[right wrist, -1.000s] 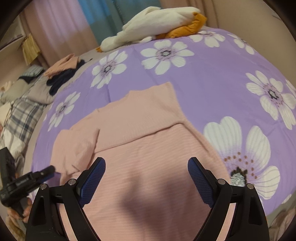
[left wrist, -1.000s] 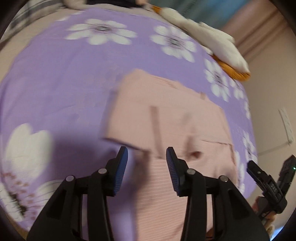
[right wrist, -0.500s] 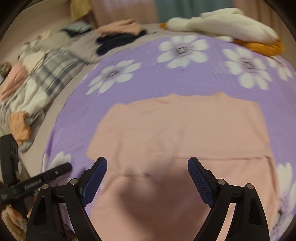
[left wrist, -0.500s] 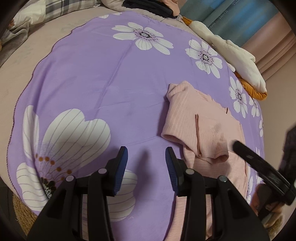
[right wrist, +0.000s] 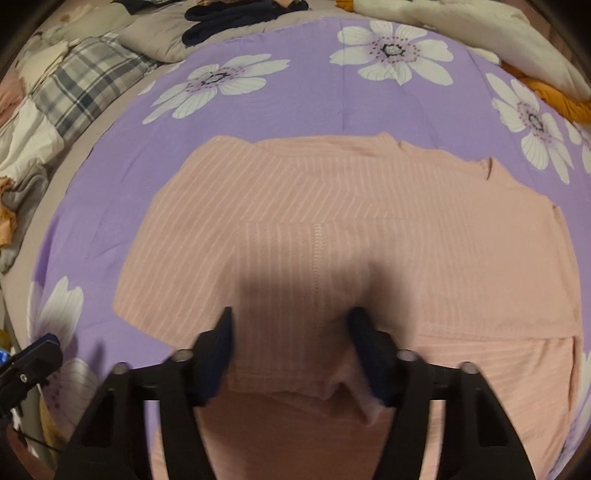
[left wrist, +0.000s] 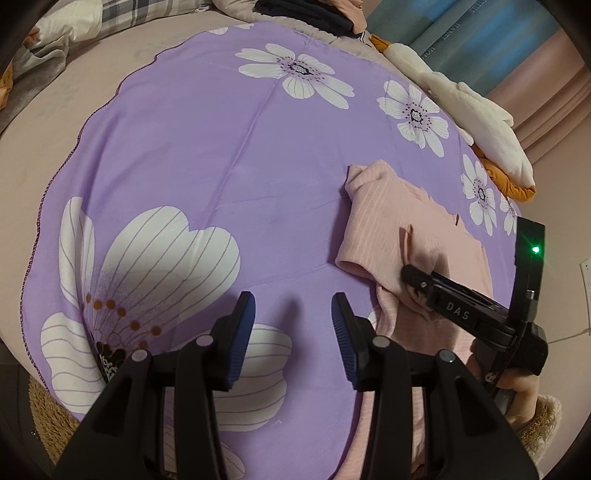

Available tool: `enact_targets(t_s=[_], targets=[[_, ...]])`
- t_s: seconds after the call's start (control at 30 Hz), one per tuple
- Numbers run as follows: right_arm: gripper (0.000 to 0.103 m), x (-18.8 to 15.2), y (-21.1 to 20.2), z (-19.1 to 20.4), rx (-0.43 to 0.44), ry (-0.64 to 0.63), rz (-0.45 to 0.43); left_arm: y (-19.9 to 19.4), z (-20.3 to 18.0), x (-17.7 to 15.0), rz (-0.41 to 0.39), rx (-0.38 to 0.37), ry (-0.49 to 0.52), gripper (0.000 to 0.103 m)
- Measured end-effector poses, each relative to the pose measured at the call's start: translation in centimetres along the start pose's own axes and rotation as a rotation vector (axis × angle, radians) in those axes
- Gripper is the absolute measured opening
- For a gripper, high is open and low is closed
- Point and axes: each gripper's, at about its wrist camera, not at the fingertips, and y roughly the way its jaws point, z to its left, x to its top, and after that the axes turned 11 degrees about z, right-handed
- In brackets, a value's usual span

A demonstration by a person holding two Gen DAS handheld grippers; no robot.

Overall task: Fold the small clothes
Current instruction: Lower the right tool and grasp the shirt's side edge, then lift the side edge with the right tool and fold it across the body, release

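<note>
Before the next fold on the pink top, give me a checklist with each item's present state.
1. Pink top lies on the purple floral sheet: ok.
2. Sleeve already folded in over the body: ok.
3. Right gripper down at the top, jaws apart with fabric between: ok; whether it pinches the fabric: cannot tell.
4. Left gripper on the garment: not ok, open over bare sheet beside it.
5. Fabric smooth near the right fingertips: not ok, bunched.
6. Other clothes apart from the fold area: ok.

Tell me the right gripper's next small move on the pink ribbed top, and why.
Probably shut the right gripper on the pink ribbed knit top: its open fingers straddle a folded-over sleeve edge. The left gripper hangs open over the purple flowered sheet, holding nothing.
</note>
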Motion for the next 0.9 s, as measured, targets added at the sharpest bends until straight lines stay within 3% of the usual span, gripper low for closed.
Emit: enact_targets(t_s=[0.13,0.2,0.9], targets=[[0.021,-0.2,-0.8,-0.7,0.050,0.009,-0.010,0.1,0.2,0.0,-0.003,-0.011,-0.004,0.042],[0.014,0.0,-1.2,-0.8,0.070,0.003,-0.010,0.2,0.1,0.0,0.001,-0.011,-0.005,0.042],[0.013,1.1,-12.6,-2.4,0.139,0.023,-0.287,-0.3,1.3,0.0,-0.008,-0.034,-0.040,0.042]])
